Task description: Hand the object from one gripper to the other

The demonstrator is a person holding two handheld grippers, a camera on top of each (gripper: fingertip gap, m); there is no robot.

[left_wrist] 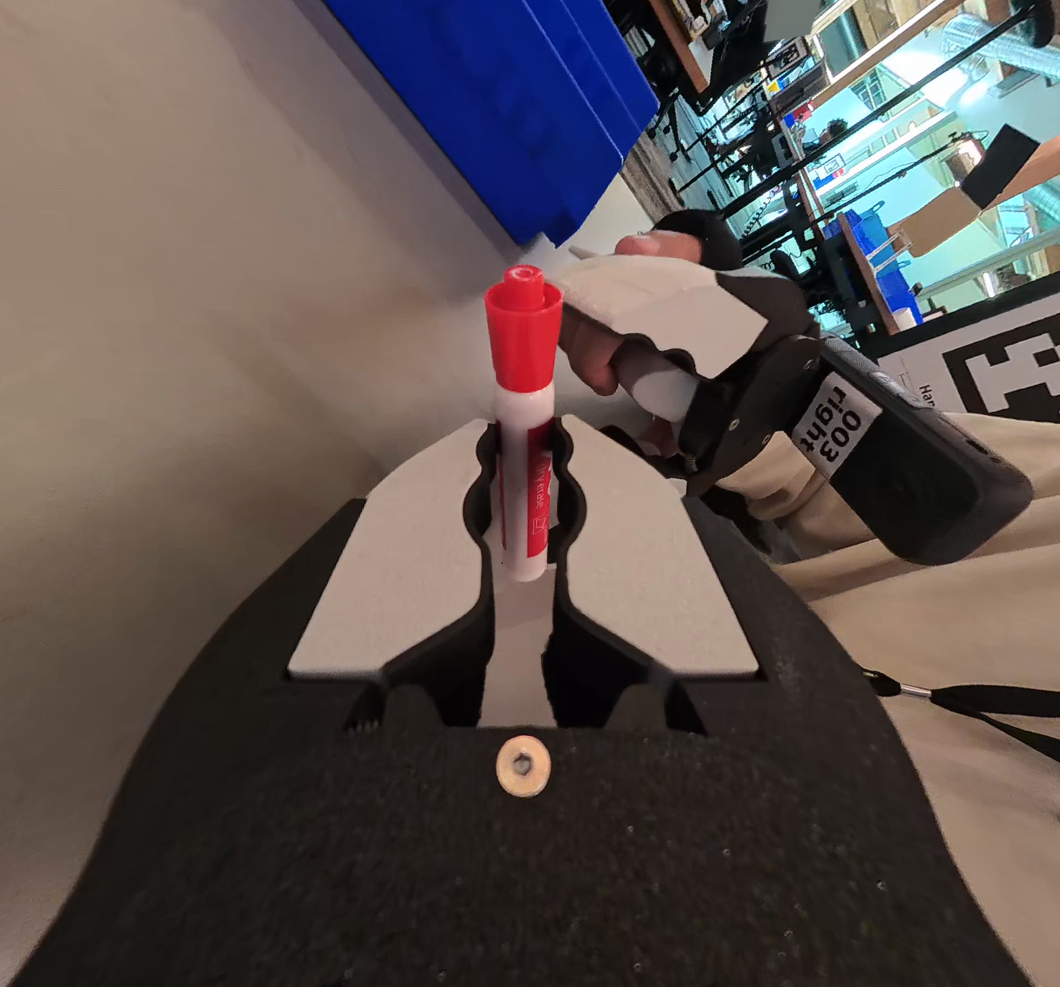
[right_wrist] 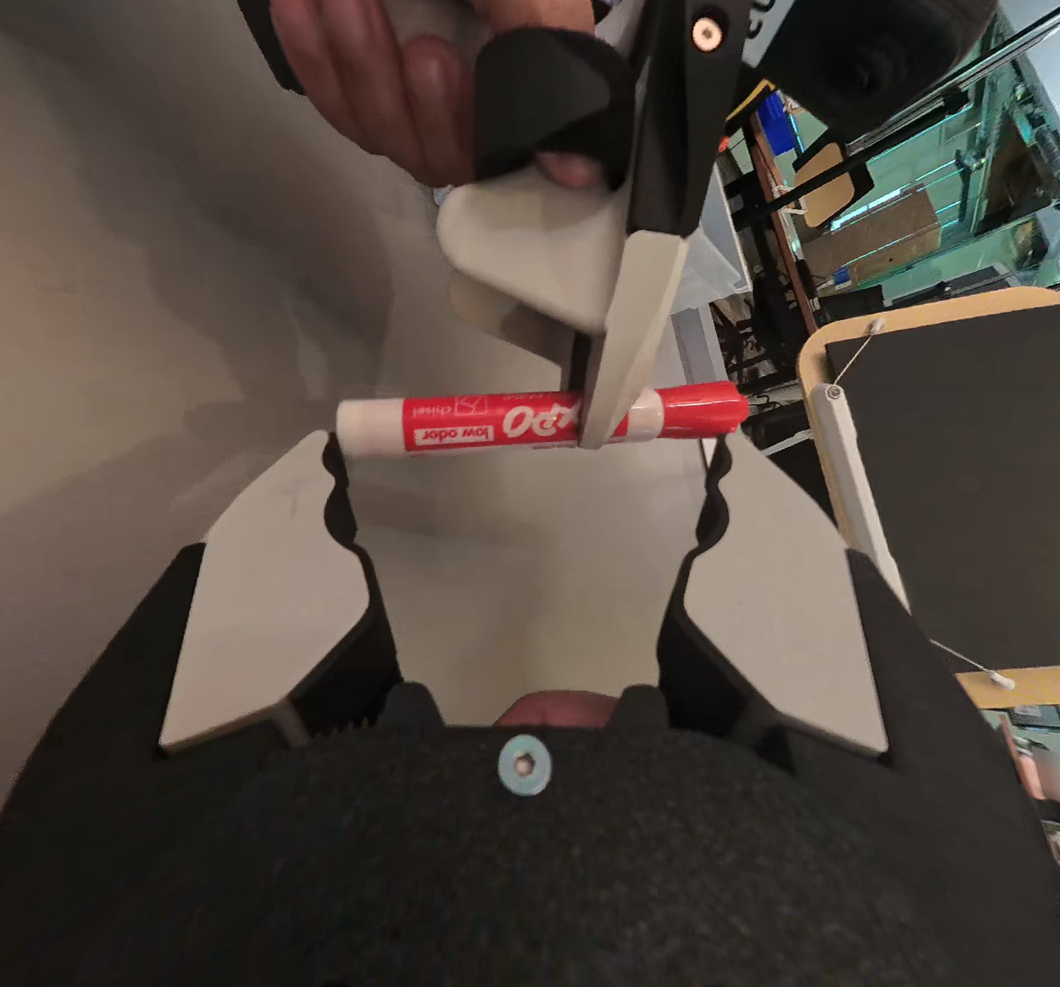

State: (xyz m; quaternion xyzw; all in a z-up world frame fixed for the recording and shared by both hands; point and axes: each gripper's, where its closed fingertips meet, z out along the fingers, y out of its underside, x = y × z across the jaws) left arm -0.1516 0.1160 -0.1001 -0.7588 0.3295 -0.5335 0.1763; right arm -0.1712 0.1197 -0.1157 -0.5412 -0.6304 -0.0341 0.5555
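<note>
Left wrist view: the left gripper [left_wrist: 525, 437] pinches a red-capped dry-erase marker [left_wrist: 523, 420] between its pale fingers, cap pointing away from the camera. Just right of the cap, the right gripper [left_wrist: 579, 283] reaches in, held by a hand [left_wrist: 596, 363]; a blue bin [left_wrist: 476, 59] lies beyond on the pale table [left_wrist: 172, 271].

Right wrist view: the right gripper's [right_wrist: 525, 443] fingers stand spread wide, the marker [right_wrist: 487, 423] lying crosswise just beyond their tips, clamped near its cap by the left gripper [right_wrist: 602, 414] coming down from above.
</note>
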